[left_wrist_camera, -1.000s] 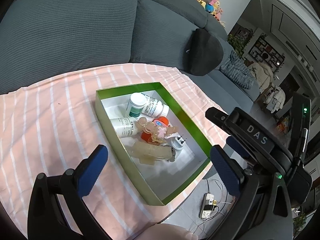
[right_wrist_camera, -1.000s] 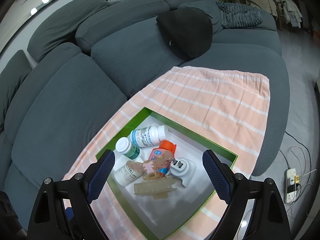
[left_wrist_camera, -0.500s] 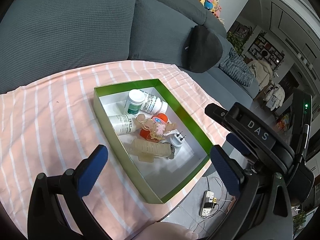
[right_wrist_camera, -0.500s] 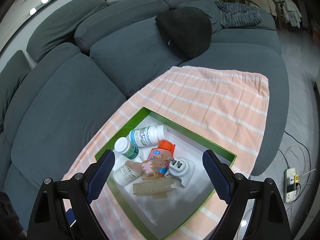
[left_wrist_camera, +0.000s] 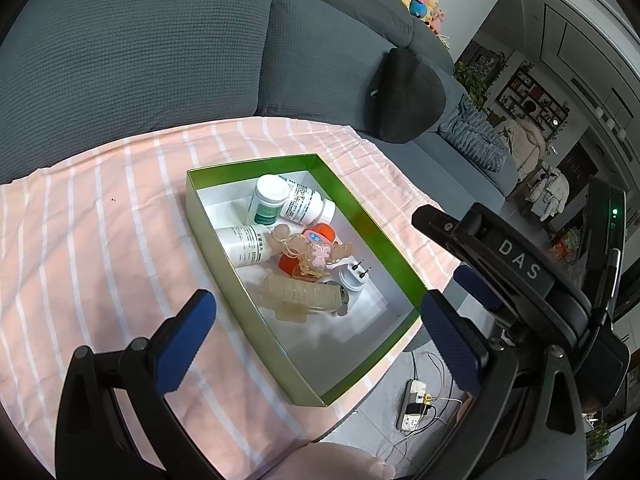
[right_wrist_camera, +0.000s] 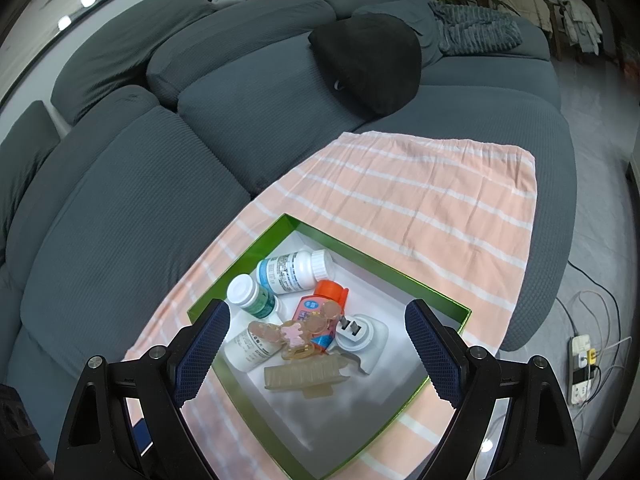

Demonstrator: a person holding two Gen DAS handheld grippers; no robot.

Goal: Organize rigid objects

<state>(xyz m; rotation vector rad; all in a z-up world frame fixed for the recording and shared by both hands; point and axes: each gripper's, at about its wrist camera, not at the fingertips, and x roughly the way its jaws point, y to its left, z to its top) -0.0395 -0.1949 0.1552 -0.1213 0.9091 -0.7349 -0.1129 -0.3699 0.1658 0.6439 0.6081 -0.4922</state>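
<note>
On the striped peach cloth [left_wrist_camera: 100,240] spread over the grey sofa [right_wrist_camera: 132,184] sits a green-walled box [left_wrist_camera: 372,236] with a white floor, its near corner reaching the cloth's front edge. The only writing that reads clearly is "DAS", in white on the black body of the right gripper [right_wrist_camera: 316,356] as the left camera sees it; the bottle labels are too small to read. All the items crowd the box's far half: a white bottle with a green label [left_wrist_camera: 267,200], a larger white bottle lying on its side [left_wrist_camera: 306,207], a third white bottle [left_wrist_camera: 244,245], an orange-capped bottle [right_wrist_camera: 322,306], a pinkish cartoon-figure hair clip [right_wrist_camera: 296,332] lying on top of them, a translucent ribbed clip [right_wrist_camera: 306,376] and a white plug adapter [right_wrist_camera: 358,332]. The left gripper [left_wrist_camera: 320,332] hangs above the box's near half with its blue pads [left_wrist_camera: 184,344] spread wide and nothing between them. The right gripper likewise stands wide and empty over the pile. A black cushion [right_wrist_camera: 368,60] rests on the sofa beyond, and a power strip [left_wrist_camera: 414,404] lies on the floor past the cloth's edge.
</note>
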